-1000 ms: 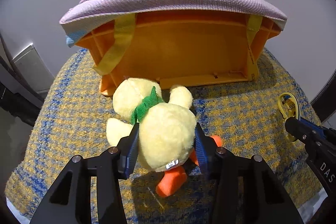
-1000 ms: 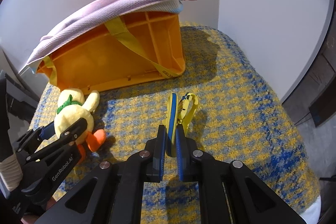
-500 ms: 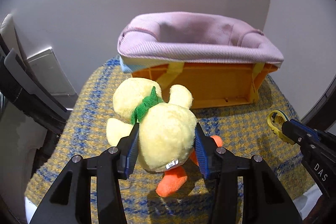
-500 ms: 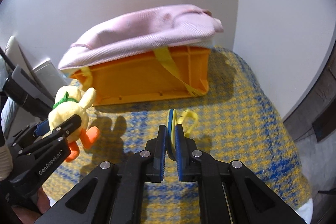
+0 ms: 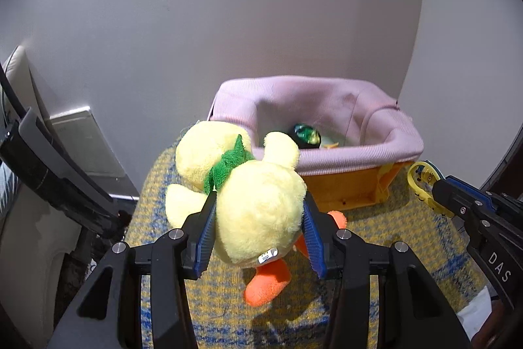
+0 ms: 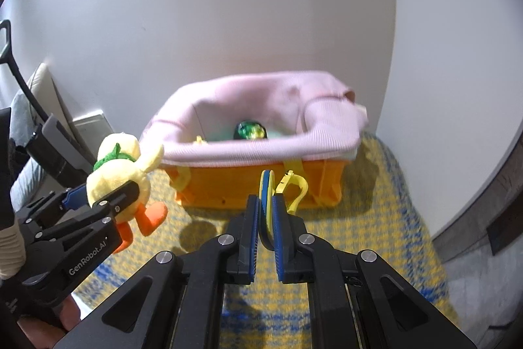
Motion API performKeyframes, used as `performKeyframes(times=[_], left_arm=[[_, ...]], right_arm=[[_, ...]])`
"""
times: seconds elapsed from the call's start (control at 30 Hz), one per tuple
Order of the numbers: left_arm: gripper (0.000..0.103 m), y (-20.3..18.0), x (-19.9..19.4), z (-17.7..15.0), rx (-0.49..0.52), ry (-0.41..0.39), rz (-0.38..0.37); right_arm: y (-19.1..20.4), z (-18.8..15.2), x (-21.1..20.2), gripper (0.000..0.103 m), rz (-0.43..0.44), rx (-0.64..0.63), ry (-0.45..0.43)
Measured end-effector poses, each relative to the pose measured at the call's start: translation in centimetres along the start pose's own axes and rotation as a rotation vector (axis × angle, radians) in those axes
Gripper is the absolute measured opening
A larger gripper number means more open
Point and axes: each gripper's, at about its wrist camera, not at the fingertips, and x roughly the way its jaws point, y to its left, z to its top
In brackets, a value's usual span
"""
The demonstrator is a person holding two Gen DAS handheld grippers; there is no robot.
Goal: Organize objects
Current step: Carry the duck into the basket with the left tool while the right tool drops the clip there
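Your left gripper (image 5: 258, 231) pinches the plush duck (image 5: 255, 201), your right gripper (image 6: 265, 218) the yellow clip (image 6: 266, 195) — both carried short of the pink-lined bin (image 6: 261, 149); next, reach over its rim and release.

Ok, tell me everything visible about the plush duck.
The plush duck is pale yellow and fuzzy, with a green scarf at the neck, orange feet and a small white tag. The left tongs grip its body from both sides, holding it clear of the checked cloth, in front of the pink-lined orange bin.
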Motion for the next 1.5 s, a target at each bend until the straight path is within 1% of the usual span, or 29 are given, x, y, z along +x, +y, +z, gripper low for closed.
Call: performKeyframes(times=[0.13, 0.3, 0.53, 0.7, 0.9, 1.13, 1.23, 1.27, 1.3, 1.33, 1.37, 1.4, 1.43, 1.47, 1.5], left_arm=[[0.047, 0.0, -0.3, 2.1, 0.016, -0.013, -0.009], [0.047, -0.2, 0.3, 4.8, 0.026, -0.013, -0.026], [0.047, -1.0, 2.8, 7.9, 0.047, 0.008, -0.048], [0.047, -1.0, 5.3, 9.5, 0.047, 0.044, -0.061], [0.047, -1.1, 8.2, 10.3, 0.048, 0.092, -0.070], [0.048, -1.4, 10.7, 10.7, 0.064, 0.135, -0.072], [0.051, -1.3, 11.6, 10.6, 0.060, 0.164, -0.080], [0.054, -1.3, 11.7, 10.5, 0.060, 0.167, -0.080], [0.057, -1.3, 11.7, 10.6, 0.057, 0.169, -0.078], [0.059, -1.3, 11.6, 10.5, 0.054, 0.166, -0.078], [0.067, -1.3, 11.5, 10.6, 0.053, 0.164, -0.075], [0.080, -1.1, 11.4, 10.6, 0.052, 0.159, -0.064], [0.085, -0.8, 11.2, 10.7, 0.047, 0.151, -0.050], [0.089, -0.7, 11.0, 10.7, 0.043, 0.142, -0.044], [0.089, -0.6, 10.6, 10.6, 0.039, 0.138, -0.038]], right_arm=[[0.1, 2.0, -0.4, 0.009, 0.004, -0.008, -0.026], [0.1, 4.6, -0.3, 0.009, 0.006, -0.016, -0.050], [0.0, 7.7, 1.4, 0.009, -0.001, -0.029, -0.056], [-0.2, 9.4, 3.4, 0.009, -0.003, -0.038, -0.041], [-0.3, 10.7, 5.8, 0.009, -0.006, -0.044, -0.028], [-0.3, 11.4, 8.5, 0.009, -0.003, -0.049, 0.002], [-0.5, 11.7, 9.7, 0.009, 0.004, -0.046, 0.026], [-0.7, 11.8, 10.0, 0.009, 0.008, -0.045, 0.037], [-0.9, 12.0, 10.2, 0.011, 0.009, -0.042, 0.044], [-1.1, 12.1, 10.3, 0.026, 0.005, -0.038, 0.047], [-1.3, 12.2, 10.2, 0.040, -0.002, -0.033, 0.043], [-1.5, 12.2, 10.0, 0.068, -0.016, -0.028, 0.032], [-1.7, 12.2, 9.7, 0.084, -0.034, -0.026, 0.015], [-1.8, 12.3, 9.3, 0.085, -0.045, -0.026, -0.001], [-1.9, 12.3, 9.1, 0.085, -0.054, -0.029, -0.004]])
